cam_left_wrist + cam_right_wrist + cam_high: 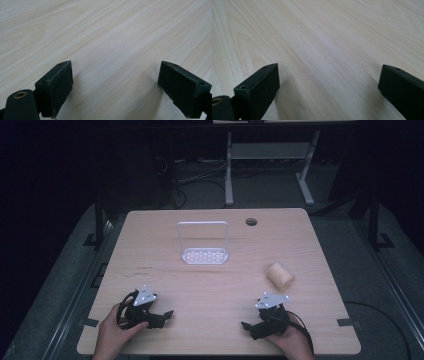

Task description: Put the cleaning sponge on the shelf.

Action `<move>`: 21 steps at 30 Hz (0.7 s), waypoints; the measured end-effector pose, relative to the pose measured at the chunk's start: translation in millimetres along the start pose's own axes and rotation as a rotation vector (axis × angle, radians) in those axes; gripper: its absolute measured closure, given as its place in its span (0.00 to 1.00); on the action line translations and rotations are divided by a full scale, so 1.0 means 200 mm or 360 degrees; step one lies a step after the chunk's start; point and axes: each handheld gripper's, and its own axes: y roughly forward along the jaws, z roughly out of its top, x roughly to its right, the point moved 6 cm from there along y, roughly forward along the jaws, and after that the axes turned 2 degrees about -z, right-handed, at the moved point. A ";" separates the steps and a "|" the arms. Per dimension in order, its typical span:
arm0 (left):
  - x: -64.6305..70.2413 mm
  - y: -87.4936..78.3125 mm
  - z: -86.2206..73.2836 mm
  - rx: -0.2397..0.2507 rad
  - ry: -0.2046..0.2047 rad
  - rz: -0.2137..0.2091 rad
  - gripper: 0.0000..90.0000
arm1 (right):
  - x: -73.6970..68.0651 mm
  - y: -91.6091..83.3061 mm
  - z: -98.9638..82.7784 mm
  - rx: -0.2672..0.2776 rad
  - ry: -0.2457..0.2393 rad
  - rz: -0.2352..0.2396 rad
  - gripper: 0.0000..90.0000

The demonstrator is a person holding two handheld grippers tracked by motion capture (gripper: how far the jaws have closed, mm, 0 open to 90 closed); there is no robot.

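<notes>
We see both grippers resting low at the near edge of the wooden table (pixel 220 285), each held in one of the person's hands, and neither carries anything. The left gripper (pixel 162 316) sits at the lower left of the high view with its jaws spread wide over bare wood, as its own view confirms; the right gripper (pixel 248 326) sits at the lower right, its jaws likewise standing wide apart with nothing between them. The thing nearest to them is a small beige roll (pixel 280 274), lying on its side at the right of the frame, up and slightly right of the right gripper and well apart from the left one. Its long axis runs on a diagonal, from upper left to lower right in the high view. We judge the right gripper the natural one to reach for it, turning so its jaws close across the roll's short width. A white wire-handled rack (pixel 204 250) stands farther back, near the centre of the table.
</notes>
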 end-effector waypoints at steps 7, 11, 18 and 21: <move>0.00 0.00 0.00 0.0002 -0.0001 0.0000 0.13 | 0.01 -0.01 -0.01 0.0010 -0.0005 0.0006 0.06; 0.00 0.00 0.00 0.0002 -0.0001 0.0000 0.13 | 0.01 -0.02 -0.01 -0.0021 0.0001 0.0013 0.07; 0.00 0.00 0.00 0.0001 0.0000 0.0000 0.13 | 0.02 -0.06 -0.02 -0.0058 0.0024 0.0028 0.07; 0.00 0.00 0.00 0.0001 0.0001 0.0000 0.14 | 0.02 -0.07 -0.02 -0.0047 0.0029 0.0018 0.07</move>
